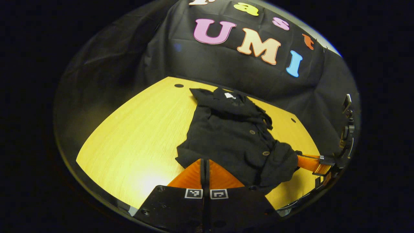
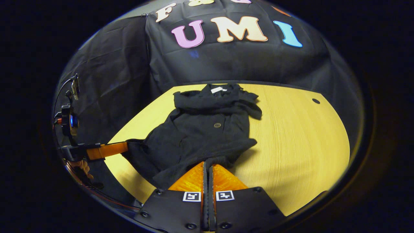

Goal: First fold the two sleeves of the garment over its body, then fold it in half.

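1. Left gripper has its 2 fingers pressed together with no gap to be seen, their tips at the near hem of the black garment; whether cloth is pinched between them cannot be told.
2. Right gripper is likewise closed to a thin slit, its tips meeting the garment's near edge, where a fold of cloth sits right at the tips.
3. Ahead of both grippers the garment lies crumpled on the yellow tabletop, collar end farthest away with a small white tag at the neck.
4. Left gripper view also shows the right gripper far to the right, its fingers reaching into a bunched sleeve, and 2 buttons on the front.
5. Right gripper view shows the left gripper far to the left, touching the garment's edge, with part of a hand below it, and 1 button.
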Motion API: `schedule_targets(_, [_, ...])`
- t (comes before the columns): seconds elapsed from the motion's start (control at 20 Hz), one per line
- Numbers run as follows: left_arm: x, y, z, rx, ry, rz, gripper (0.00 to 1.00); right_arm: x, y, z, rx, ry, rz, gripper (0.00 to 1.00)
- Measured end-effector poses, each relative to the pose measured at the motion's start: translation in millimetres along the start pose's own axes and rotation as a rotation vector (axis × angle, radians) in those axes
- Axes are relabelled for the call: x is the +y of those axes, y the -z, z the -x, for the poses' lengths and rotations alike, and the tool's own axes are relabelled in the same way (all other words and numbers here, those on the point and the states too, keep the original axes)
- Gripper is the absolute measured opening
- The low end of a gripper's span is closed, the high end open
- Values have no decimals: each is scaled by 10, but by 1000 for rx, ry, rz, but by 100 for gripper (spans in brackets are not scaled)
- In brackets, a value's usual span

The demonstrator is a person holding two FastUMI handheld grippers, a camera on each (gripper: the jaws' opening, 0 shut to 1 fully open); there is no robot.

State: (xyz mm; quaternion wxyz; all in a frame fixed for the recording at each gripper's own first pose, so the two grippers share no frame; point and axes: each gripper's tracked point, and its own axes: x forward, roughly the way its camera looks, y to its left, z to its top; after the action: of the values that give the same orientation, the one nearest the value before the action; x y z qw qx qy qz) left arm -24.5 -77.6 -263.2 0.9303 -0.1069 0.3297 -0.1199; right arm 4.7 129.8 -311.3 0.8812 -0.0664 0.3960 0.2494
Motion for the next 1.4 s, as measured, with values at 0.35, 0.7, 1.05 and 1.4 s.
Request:
schedule_targets(0.35, [-151, -745, -351, -87, 91, -10, 0, -35, -639, -162, -60, 32, 49, 2])
schedule_targets(0.7, [-153, -1483, -804, -184, 122, -71, 0, -163, -1302, -468, -119, 75, 87, 2])
schedule_targets(1.05, [-225, -2127, -1327, -294, 153, -100, 0, -384, -1932, -809, -188, 136, 96, 5])
schedule_targets(1.4, [-193, -2464, -1932, -316, 136, -124, 0, -722, -2562, -1218, -247, 230, 128, 2])
